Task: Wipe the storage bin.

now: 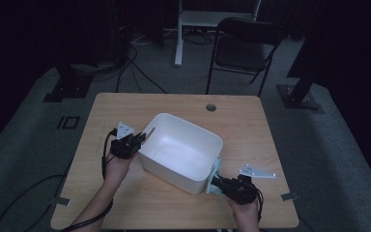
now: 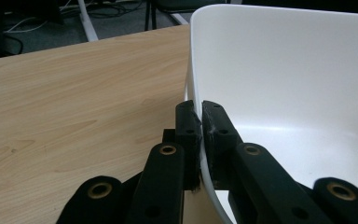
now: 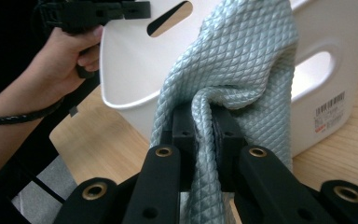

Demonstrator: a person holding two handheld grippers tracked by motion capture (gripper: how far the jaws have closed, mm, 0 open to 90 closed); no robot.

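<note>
A: Nearest us, our right claw (image 3: 204,122) is clenched on a fold of the grey quilted cloth (image 3: 242,60), pressed against the white bin's (image 1: 181,152) outer wall.

B: Farther off, our left claw (image 2: 200,122) pinches the bin's rim, steadying it on the worktop (image 1: 125,193).

A: If we rub hard, the bin could twist out of that thin rim grip and skid away.

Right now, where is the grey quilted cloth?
The cloth is pinched in the right gripper, pressed against the white bin's near outer wall, at the table's front right.
</note>
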